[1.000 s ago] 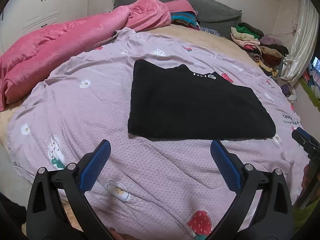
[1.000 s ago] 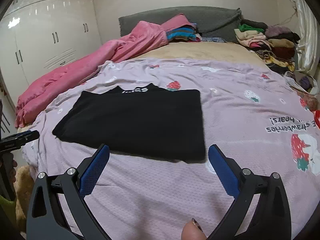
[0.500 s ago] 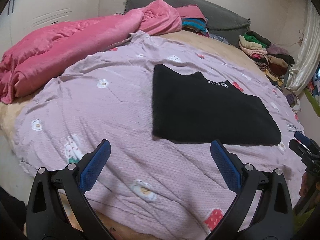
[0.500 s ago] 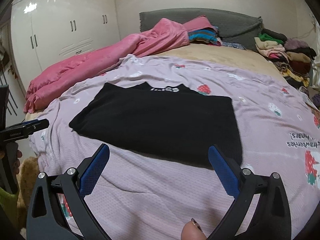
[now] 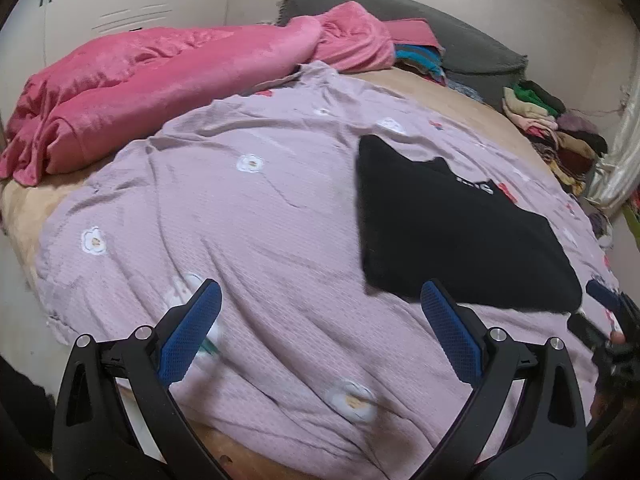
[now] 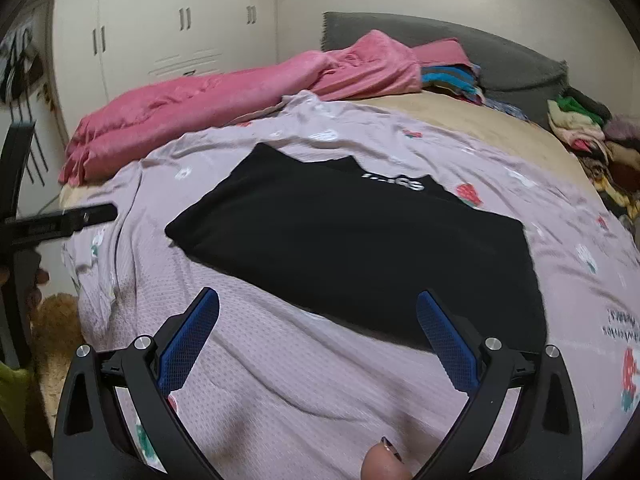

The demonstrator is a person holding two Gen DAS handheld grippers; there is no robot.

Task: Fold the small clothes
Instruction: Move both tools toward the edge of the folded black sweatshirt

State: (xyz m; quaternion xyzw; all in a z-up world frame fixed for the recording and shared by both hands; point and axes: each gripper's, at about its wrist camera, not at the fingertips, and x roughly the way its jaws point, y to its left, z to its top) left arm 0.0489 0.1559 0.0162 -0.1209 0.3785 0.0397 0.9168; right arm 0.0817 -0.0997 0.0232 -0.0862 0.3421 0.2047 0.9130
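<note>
- The black garment (image 6: 360, 248) lies folded flat on the lilac sheet (image 5: 248, 216) of the bed.
- The left gripper (image 5: 318, 308) hovers above the sheet, just beside the garment's near corner, jaws released and empty.
- The right gripper (image 6: 318, 320) hovers near the garment's front edge, jaws released, holding nothing.
- A pink blanket (image 6: 224, 100) lies behind the garment.

left gripper (image 5: 318, 312): jaws wide apart, empty, above the near edge of the lilac sheet (image 5: 248, 216) | black folded garment (image 5: 452, 232): flat toward the sheet's right edge, beyond the right finger | pink blanket (image 5: 168, 80): bunched along the far-left edge | right gripper (image 5: 608, 320): partly visible at the right edge, state unclear
</note>
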